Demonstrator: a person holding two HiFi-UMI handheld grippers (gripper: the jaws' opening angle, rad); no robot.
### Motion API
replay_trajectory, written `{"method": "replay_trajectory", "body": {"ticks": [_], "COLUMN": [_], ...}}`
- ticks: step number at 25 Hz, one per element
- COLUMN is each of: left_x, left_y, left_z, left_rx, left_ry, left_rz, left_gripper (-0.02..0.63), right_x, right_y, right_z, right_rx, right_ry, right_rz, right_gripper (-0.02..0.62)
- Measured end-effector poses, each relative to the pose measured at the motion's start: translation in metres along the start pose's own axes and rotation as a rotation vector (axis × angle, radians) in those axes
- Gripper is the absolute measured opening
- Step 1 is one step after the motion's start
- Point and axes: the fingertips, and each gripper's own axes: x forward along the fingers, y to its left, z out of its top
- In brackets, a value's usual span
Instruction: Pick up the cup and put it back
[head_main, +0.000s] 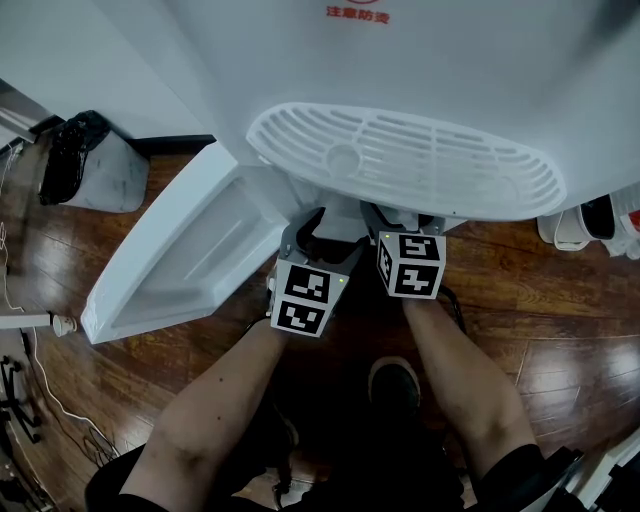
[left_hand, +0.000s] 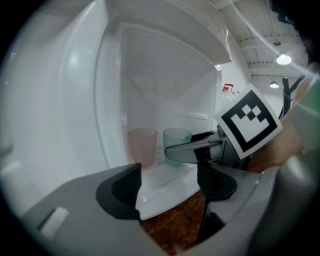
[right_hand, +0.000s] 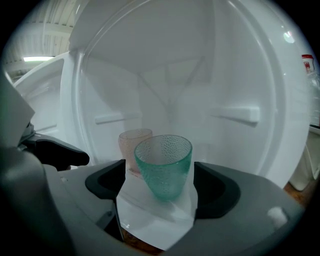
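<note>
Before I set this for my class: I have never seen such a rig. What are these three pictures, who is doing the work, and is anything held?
No robot here: a person holds a two-jaw gripper in each hand. The head view comes from a camera on the person's head, looking steeply down at the open door of a white cabinet. The other two pictures come from a camera riding on each gripper, looking along its jaws. On the shelf inside stand a green cup and, beside it, a pink cup. The right gripper has the green cup between its open jaws, not visibly pinched. The left gripper is open and empty.
</note>
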Motion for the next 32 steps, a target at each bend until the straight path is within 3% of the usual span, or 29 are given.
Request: {"method": "replay_trajectory", "body": {"ticks": [19, 22, 32], "left_x": [-0.007, -0.01, -0.017], "left_y": [-0.002, 0.003, 0.0], "left_z": [-0.006, -0.008, -0.006], "left_rx": [0.0, -0.006, 0.004], "left_ry": [0.016, 0.018, 0.014], "left_rz": [-0.018, -0.008, -0.01], "left_gripper": [0.437, 0.436, 0.436], "right_x": [0.017, 0.018, 0.005], "right_y": [-0.006, -0.008, -0.006], "right_z": [-0.003, -0.001, -0.002], "right_rx": [-0.026, -0.023, -0.029], "right_ry": [0.026, 0.018, 0.017], "right_rz": [-0.012, -0.022, 0.002], "right_gripper": [0.433, 0.372, 0.367]}}
